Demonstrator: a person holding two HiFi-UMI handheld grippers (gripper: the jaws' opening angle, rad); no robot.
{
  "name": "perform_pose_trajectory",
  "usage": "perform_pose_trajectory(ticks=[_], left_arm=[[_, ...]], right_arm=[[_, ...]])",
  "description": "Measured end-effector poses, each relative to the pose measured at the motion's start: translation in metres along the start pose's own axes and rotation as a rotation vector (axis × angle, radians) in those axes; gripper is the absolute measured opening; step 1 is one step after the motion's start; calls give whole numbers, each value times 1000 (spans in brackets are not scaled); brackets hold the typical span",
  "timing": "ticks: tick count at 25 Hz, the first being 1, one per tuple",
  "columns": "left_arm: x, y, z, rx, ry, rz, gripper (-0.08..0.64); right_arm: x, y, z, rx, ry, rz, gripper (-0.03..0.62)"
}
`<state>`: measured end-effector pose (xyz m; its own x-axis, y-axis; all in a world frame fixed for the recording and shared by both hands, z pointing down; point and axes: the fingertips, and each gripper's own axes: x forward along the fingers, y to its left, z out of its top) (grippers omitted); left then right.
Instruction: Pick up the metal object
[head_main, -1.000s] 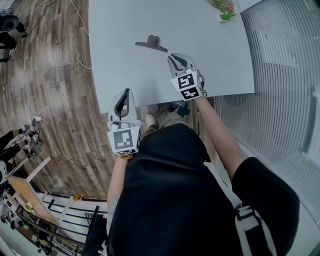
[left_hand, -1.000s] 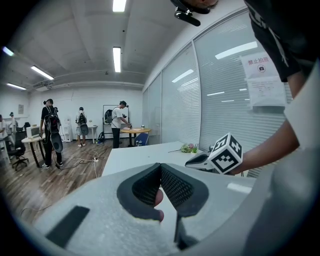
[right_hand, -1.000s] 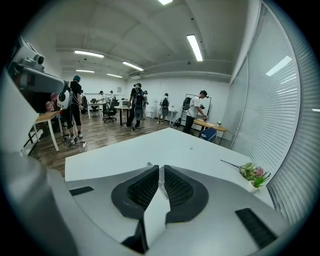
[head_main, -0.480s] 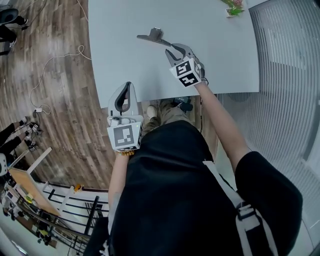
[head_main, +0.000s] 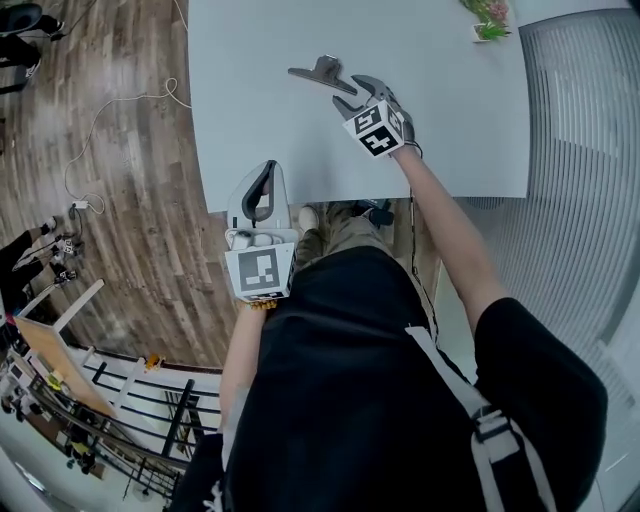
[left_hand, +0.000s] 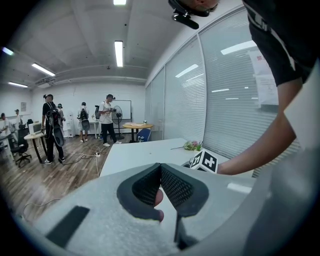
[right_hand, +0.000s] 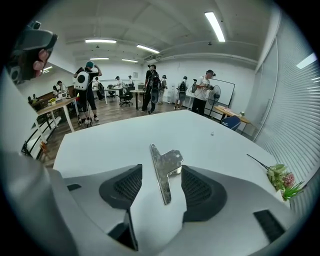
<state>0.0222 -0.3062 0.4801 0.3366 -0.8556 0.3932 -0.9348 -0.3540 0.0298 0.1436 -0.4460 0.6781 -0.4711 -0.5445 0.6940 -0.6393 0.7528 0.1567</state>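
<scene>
A flat metal clip (head_main: 322, 72) lies on the white table (head_main: 450, 110), toward its far side. My right gripper (head_main: 350, 93) reaches over the table just short of the clip. Its jaws have just been opening and stand open. In the right gripper view the clip (right_hand: 164, 172) lies with its near end between the two dark pads (right_hand: 200, 192), and neither pad presses on it. My left gripper (head_main: 264, 172) hangs at the table's near edge, shut, with nothing held. In the left gripper view its tips (left_hand: 161, 167) meet.
A small potted plant (head_main: 488, 22) stands at the table's far right corner. A white cable (head_main: 110, 125) trails over the wooden floor on the left. A glass wall with blinds (head_main: 580, 150) runs along the right. People stand far across the room (right_hand: 152, 87).
My right gripper has moved forward and down to the clip, and its jaws have gone from shut to open. The left gripper has barely shifted.
</scene>
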Motion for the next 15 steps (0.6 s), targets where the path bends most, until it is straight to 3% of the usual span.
perform_pose_trajectory(ticks=[7,11,13,15], left_arm=[[3,24,3,-48,25,60,11],[5,35,-1,-57,24,75,11],[3,42,-4,-64,29,93,11],[1,48,-3,-78,31,115,11]], right_arm=[[40,-3,-10,23,64,53,311],[62,-13,-15,184,82,37,359],[73,-19,-12,290,71,13,433],[83,-25,-9,339,69,-22,467]])
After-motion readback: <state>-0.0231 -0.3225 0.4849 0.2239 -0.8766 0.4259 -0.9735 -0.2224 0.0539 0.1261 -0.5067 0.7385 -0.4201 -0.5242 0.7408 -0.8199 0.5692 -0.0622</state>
